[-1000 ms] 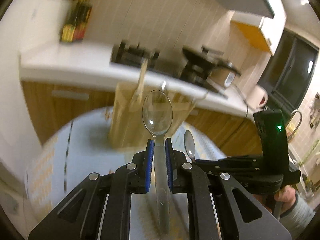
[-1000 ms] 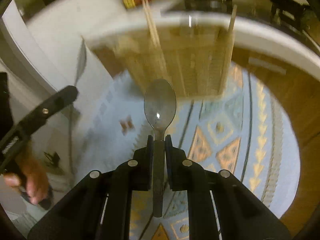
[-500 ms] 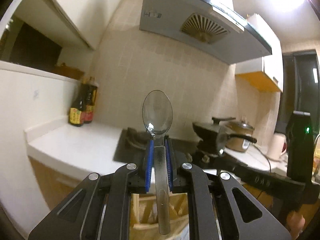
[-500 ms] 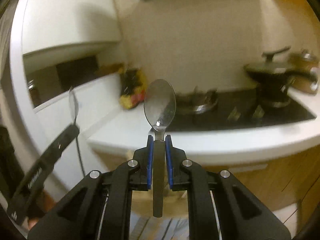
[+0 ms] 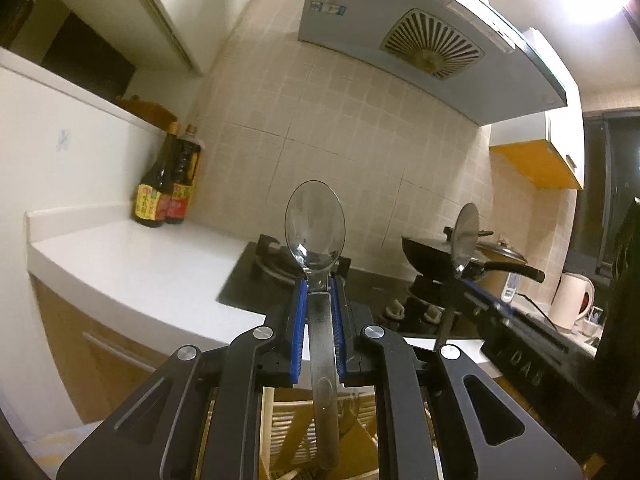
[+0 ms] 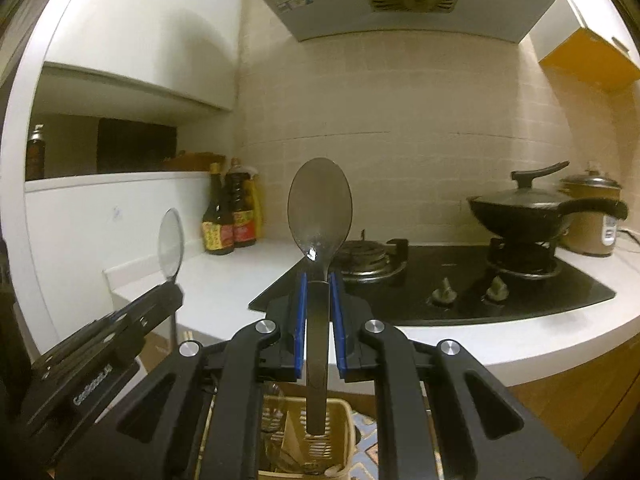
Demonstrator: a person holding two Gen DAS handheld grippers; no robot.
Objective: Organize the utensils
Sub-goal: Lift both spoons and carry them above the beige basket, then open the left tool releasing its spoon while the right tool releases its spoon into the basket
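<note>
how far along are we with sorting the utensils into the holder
Partway. Done: the slatted holder below already has some items in it, though they are hard to make out. In hand: the left gripper is shut on a clear spoon, the right gripper on a metal spoon, both bowl-up. Left: lowering both spoons into the holder.

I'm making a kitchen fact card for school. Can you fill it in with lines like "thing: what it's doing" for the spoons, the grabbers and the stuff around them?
left gripper: shut on clear spoon, bowl end up
right gripper: shut on metal spoon, bowl end up
holder: slatted, below both grippers, some utensils already inside
stove: black, on the white counter
wok: lidded, on the right burner
sauce bottles: standing in the counter's corner
range hood: above the stove
</note>
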